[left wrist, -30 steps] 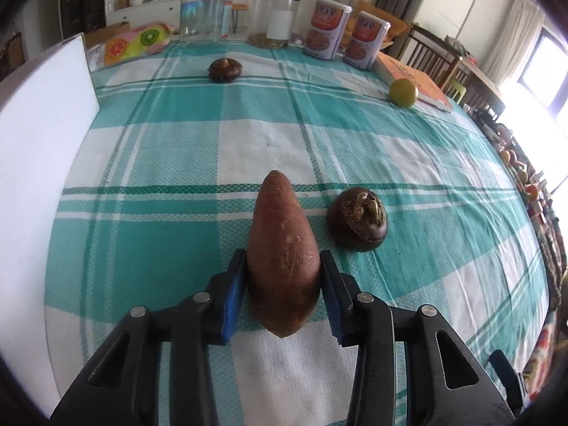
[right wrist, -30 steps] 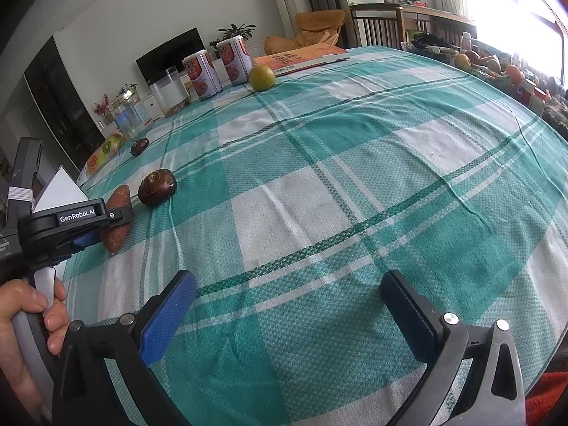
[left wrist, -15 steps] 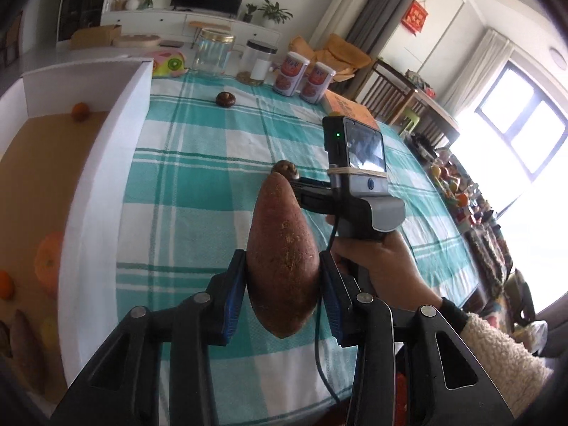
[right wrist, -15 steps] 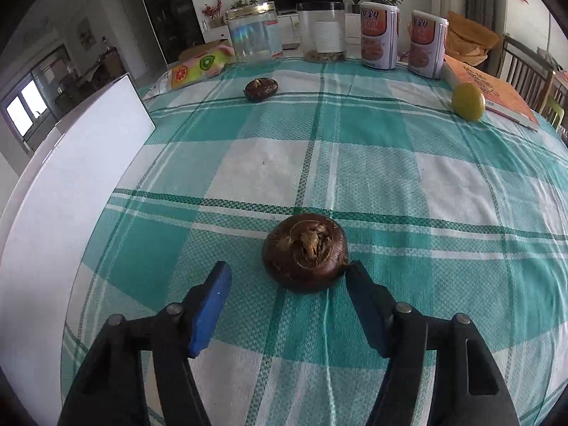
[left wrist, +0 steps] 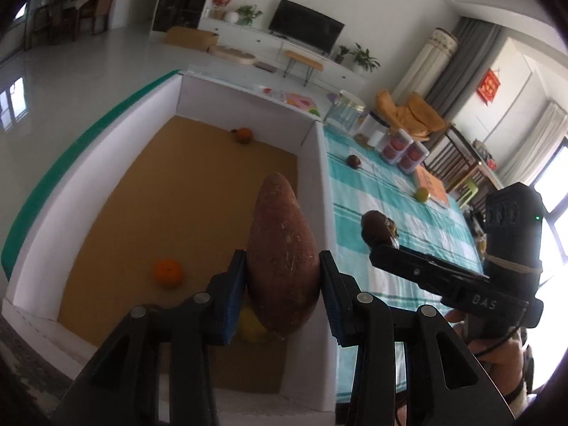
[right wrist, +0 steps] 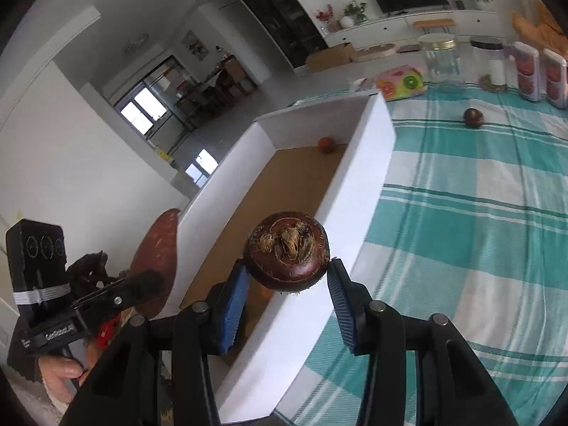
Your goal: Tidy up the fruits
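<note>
My left gripper (left wrist: 282, 294) is shut on a reddish-brown sweet potato (left wrist: 282, 259) and holds it above the white-walled box (left wrist: 325, 213) with a brown floor. My right gripper (right wrist: 285, 298) is shut on a dark brown water chestnut (right wrist: 288, 250) and holds it over the box's right wall (right wrist: 358, 191). The chestnut also shows in the left wrist view (left wrist: 376, 227), and the sweet potato in the right wrist view (right wrist: 158, 245). In the box lie an orange (left wrist: 168, 272), a small orange at the far end (left wrist: 243, 135) and a yellow fruit (left wrist: 250, 323) under the sweet potato.
On the teal checked tablecloth (right wrist: 479, 220) lie another water chestnut (right wrist: 473, 117) and a green-yellow fruit (left wrist: 421, 193) by an orange book (left wrist: 431, 183). Jars (right wrist: 440, 58) and cans (right wrist: 539, 74) stand at the far edge.
My left gripper has carried the sweet potato left, from over the table to above the box. My right gripper has shut on the water chestnut and lifted it over the box wall.
</note>
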`<move>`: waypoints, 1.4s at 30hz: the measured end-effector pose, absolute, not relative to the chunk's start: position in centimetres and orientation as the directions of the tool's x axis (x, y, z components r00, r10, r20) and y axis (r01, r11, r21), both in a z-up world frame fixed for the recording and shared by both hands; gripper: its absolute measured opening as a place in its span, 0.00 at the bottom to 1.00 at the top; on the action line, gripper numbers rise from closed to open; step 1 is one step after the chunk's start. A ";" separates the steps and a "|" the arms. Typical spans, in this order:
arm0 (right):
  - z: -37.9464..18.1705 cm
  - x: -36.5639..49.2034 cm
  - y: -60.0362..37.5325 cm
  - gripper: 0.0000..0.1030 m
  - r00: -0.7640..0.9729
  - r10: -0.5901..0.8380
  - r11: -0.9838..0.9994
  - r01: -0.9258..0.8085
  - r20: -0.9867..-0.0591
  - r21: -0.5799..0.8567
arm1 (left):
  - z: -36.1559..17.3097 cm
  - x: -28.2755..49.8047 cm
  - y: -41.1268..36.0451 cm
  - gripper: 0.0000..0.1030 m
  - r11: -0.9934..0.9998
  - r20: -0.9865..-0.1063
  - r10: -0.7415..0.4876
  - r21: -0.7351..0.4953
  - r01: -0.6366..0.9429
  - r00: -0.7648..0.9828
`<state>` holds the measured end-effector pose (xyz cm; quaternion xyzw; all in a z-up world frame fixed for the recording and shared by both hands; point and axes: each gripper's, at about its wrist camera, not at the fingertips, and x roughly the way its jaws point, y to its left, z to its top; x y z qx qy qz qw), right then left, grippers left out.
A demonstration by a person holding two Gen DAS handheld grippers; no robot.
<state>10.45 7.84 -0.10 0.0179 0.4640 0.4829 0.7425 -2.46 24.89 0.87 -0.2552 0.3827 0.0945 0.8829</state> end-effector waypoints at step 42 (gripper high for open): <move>-11.9 14.1 -21.2 1.00 0.672 0.018 0.990 0.094 -0.740 0.109 | -8.5 11.7 -3.1 0.78 0.985 -0.819 -0.152 -0.171 0.017 0.553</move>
